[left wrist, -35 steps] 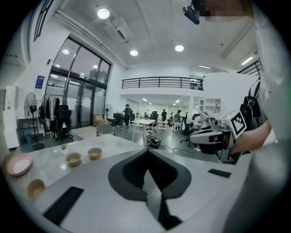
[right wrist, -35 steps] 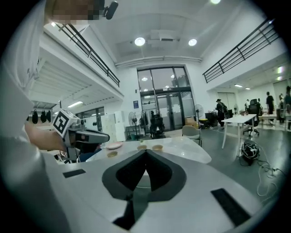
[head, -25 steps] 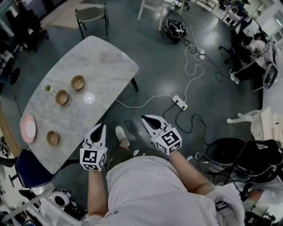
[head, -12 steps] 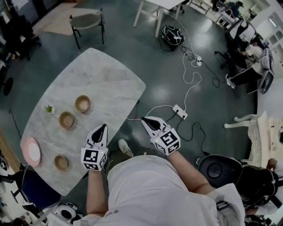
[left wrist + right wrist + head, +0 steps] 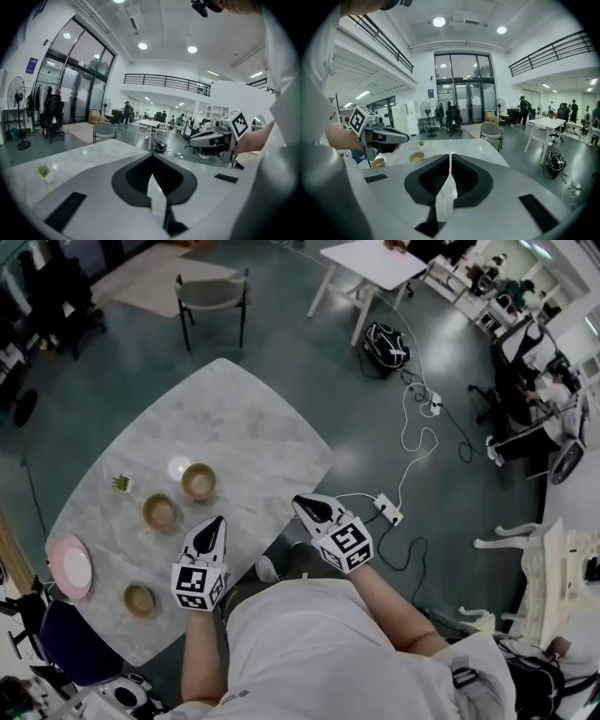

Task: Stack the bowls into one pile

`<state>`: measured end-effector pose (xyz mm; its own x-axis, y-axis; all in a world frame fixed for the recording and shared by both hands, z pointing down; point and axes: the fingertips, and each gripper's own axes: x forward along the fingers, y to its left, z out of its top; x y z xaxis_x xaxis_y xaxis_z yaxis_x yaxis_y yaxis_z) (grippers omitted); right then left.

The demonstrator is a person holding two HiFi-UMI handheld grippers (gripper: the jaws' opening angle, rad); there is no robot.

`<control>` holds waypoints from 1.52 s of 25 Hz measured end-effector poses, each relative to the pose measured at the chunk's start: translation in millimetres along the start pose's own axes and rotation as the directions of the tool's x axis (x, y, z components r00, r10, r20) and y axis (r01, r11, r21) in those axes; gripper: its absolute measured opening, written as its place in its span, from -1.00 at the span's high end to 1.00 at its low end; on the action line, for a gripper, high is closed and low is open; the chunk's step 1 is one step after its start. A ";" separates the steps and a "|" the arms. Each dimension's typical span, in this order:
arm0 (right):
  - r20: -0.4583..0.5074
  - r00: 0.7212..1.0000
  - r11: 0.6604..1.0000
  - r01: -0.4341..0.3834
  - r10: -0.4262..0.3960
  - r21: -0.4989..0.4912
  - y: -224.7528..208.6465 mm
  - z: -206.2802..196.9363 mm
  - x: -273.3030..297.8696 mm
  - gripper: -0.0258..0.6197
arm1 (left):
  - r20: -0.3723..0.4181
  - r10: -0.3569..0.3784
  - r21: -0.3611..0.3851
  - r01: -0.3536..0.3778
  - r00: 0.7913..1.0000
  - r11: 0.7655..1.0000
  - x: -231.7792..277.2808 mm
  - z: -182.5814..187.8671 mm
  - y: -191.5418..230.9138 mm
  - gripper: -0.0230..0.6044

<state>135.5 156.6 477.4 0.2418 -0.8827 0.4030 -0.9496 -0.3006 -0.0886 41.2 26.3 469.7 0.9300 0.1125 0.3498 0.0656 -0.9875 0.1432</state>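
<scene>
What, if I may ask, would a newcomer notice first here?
Three brown bowls stand apart on the marble table, with a pink plate at its left edge. Nearer, the left gripper is shut over the table; the right gripper, beside it, has empty jaws just opening.

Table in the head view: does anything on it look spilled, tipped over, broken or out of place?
Nothing stands out. The far bowl, the middle bowl and the near bowl stand upright and apart on the table. The pink plate lies flat at its left edge, and the small plant stands upright.
</scene>
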 end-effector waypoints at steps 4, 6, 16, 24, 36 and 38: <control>-0.023 0.998 0.997 -0.066 0.065 -0.037 3.1 10.2 26.5 0.81 | -0.003 0.062 -0.039 -0.062 0.998 0.997 -5.2 -2.8 17.4 0.92; -0.035 0.994 0.993 -0.108 0.106 -0.051 3.1 15.2 39.2 0.80 | -0.003 0.100 -0.054 -0.100 0.995 0.994 -7.3 -2.0 25.0 0.92; -0.138 0.934 0.933 -0.345 0.331 -0.102 13.0 21.1 110.3 0.77 | -0.024 0.336 -0.157 -0.336 0.941 0.929 -26.2 -5.6 71.3 0.92; -0.248 0.838 0.837 -0.528 0.486 -0.141 32.9 3.5 156.7 0.73 | -0.090 0.514 -0.254 -0.518 0.853 0.817 -54.8 -30.6 83.1 0.92; -0.374 0.702 0.681 -0.700 0.605 -0.213 58.2 -28.0 214.5 0.71 | -0.218 0.704 -0.343 -0.729 0.676 0.593 -97.4 -67.3 65.5 0.92; -0.396 0.680 0.653 -0.723 0.617 -0.225 61.7 -34.7 222.7 0.70 | -0.234 0.727 -0.351 -0.753 0.646 0.557 -102.4 -71.8 59.9 0.92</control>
<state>123.8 -46.0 593.2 -0.5001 -0.6427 0.5804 -0.8398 0.5233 -0.1443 -76.1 -36.5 508.9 0.5640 -0.6190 0.5465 -0.7906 -0.5958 0.1410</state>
